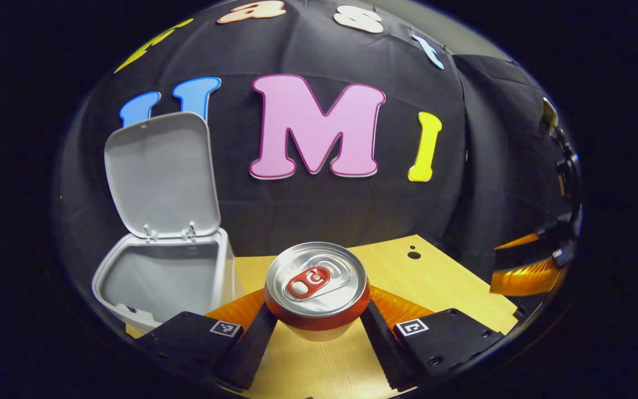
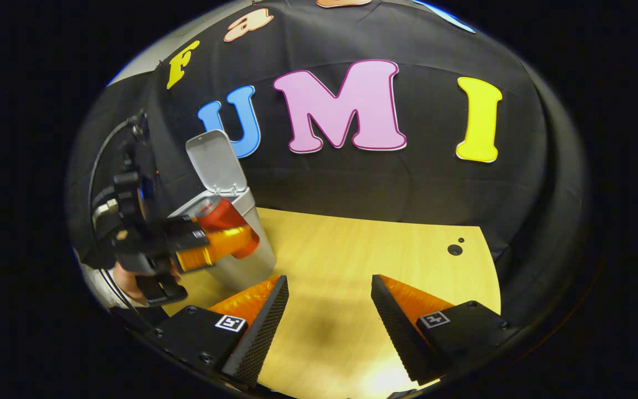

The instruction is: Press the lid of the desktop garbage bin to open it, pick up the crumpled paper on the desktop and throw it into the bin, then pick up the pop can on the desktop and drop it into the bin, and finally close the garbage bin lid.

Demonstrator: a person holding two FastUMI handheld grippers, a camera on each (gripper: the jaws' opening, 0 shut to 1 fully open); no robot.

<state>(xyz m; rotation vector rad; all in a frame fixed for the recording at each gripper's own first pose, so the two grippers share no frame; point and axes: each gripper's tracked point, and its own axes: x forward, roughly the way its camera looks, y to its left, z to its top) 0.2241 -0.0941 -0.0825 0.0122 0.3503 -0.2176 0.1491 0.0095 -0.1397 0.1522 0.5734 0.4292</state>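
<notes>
— Surface? Left gripper view first.
— Pale wooden desktop. Left gripper clenched on a red aluminium pop can with silver top, held off the desk. Small grey plastic garbage bin just left of it, hinged lid standing upright.

— Right gripper view?
— Right gripper released, fingers spread over bare wood. Far left, the can sits beside the bin's rim, a hand behind.
</notes>
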